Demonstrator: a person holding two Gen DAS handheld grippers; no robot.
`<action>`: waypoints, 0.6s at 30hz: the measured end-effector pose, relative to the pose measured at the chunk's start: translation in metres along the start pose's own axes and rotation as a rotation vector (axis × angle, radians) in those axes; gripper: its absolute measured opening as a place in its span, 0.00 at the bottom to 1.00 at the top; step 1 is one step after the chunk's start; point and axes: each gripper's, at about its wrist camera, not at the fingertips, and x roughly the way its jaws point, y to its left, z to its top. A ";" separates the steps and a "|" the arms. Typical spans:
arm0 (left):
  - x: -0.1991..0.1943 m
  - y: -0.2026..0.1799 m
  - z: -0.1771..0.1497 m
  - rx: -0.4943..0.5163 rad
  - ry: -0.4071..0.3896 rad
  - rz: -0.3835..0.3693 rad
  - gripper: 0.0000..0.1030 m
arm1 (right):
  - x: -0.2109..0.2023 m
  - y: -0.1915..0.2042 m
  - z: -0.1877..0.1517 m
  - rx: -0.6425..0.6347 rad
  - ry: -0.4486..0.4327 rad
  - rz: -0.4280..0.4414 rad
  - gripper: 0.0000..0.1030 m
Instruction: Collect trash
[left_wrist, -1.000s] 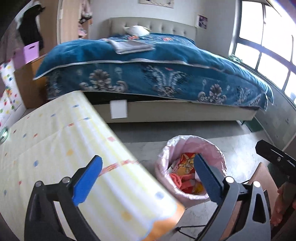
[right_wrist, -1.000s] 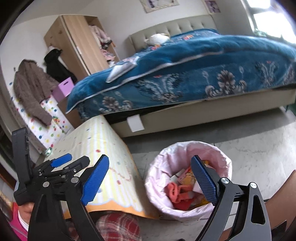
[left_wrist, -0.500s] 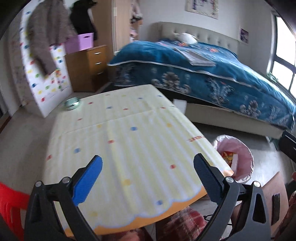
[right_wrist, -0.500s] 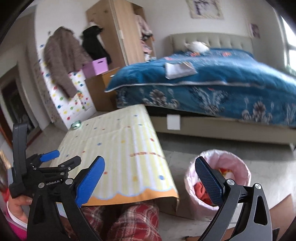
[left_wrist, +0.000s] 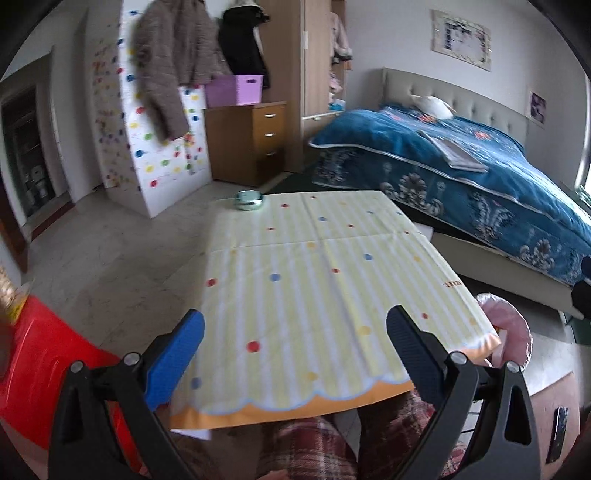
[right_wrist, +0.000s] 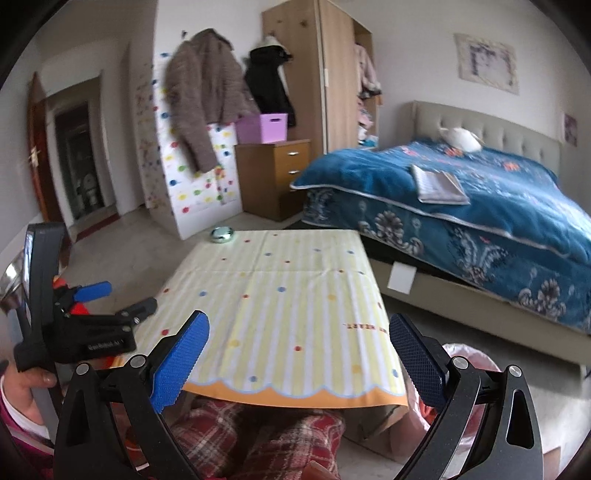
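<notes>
Right wrist view: both grippers (right_wrist: 297, 358) (left_wrist: 293, 349) are held wide open and empty, now swung from the bin (right_wrist: 463, 354) to the table (right_wrist: 280, 306). Bin sits beside the table's near right corner. Drop-off judged done; no trash visible on the table.

Yellow-striped, dotted tablecloth (left_wrist: 314, 280); blue floral bedspread (left_wrist: 480, 177); pink bin liner (left_wrist: 513, 328).

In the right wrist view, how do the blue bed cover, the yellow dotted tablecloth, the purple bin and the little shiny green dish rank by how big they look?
Largest to smallest as they look:
1. blue bed cover and yellow dotted tablecloth: much alike, and the cloth is nearer, so unranked.
2. purple bin
3. shiny green dish
</notes>
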 end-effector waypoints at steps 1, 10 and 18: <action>-0.001 0.003 0.000 -0.008 0.000 0.005 0.93 | 0.000 0.004 0.002 -0.005 0.002 0.001 0.94; -0.001 0.015 0.000 -0.040 0.001 0.038 0.93 | 0.005 0.028 0.007 -0.039 0.040 0.009 0.94; 0.005 0.013 -0.002 -0.037 0.020 0.036 0.93 | 0.008 0.019 -0.003 -0.036 0.053 0.015 0.94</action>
